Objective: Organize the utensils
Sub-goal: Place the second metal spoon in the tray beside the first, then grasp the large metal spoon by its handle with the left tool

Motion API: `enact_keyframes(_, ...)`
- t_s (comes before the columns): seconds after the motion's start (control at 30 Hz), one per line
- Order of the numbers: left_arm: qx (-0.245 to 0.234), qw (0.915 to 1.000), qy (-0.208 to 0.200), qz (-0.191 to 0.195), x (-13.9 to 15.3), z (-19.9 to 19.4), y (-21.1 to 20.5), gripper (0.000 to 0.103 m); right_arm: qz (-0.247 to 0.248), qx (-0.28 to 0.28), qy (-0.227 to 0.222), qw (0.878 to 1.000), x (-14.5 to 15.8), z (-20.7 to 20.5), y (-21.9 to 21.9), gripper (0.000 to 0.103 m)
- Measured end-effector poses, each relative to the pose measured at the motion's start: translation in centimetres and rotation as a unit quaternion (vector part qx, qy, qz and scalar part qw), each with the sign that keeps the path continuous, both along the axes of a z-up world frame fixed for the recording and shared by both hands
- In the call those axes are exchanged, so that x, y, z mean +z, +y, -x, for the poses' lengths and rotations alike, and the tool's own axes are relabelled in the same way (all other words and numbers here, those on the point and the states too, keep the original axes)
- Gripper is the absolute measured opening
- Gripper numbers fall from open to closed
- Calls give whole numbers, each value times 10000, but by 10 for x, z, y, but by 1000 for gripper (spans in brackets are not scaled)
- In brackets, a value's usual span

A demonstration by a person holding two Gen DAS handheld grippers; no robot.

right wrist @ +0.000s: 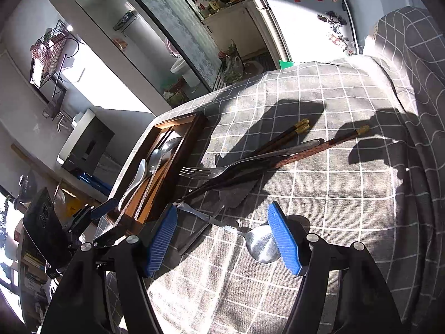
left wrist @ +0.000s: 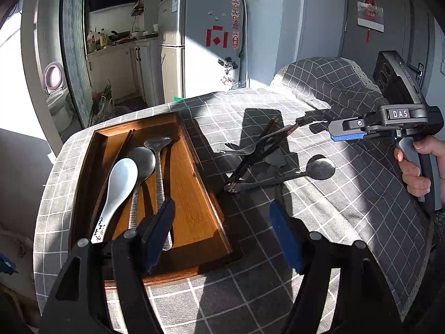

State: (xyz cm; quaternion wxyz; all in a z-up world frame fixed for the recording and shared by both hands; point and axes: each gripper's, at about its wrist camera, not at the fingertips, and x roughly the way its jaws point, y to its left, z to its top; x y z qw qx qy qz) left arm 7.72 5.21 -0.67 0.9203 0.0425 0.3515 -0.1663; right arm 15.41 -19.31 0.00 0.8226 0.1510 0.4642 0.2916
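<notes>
"DAS" is printed in white on the grey right gripper (left wrist: 338, 132); its blue-padded fingers are spread wide, holding nothing. The left gripper (left wrist: 222, 231) is equally wide open and empty. The brown wooden tray (left wrist: 194, 194) near the tabletop's left edge holds a white ceramic spoon (left wrist: 116, 192) with black characters, two metal spoons and dark chopsticks. Beside it, a steel fork (right wrist: 211, 171), chopsticks and a steel spoon (right wrist: 258, 243) lie piled on the grey checked cloth (right wrist: 347, 194).

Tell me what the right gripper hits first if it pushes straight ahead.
Probably the metal spoon lying on the checked tablecloth: its bowl sits between the open jaws of the right gripper. Height above it is unclear.
</notes>
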Motion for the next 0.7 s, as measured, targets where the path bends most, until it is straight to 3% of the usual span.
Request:
enact_keyframes(0.2, -610, 9980, 87, -101, -11, -2, -59, 74, 112, -171, 219, 9996, -29, 15, -9, 65)
enact_keyframes(0.43, -684, 9973, 232, -144, -26, -9, -79, 74, 174, -376, 218, 9989, -49, 9, -4, 50)
enact_keyframes(0.5, -682, 9973, 185, -205, -27, -13, -79, 74, 230, -405, 210, 9987, -51, 8, -4, 18)
enact_keyframes(0.53, -713, 9970, 134, -253, -27, -14, -79, 74, 176, -320, 154, 9992, -50, 8, -4, 9)
enact_keyframes(0.7, -837, 9951, 0, -533, -23, -27, -83, 74, 451, -139, -368, 9982, -25, 19, -6, 4)
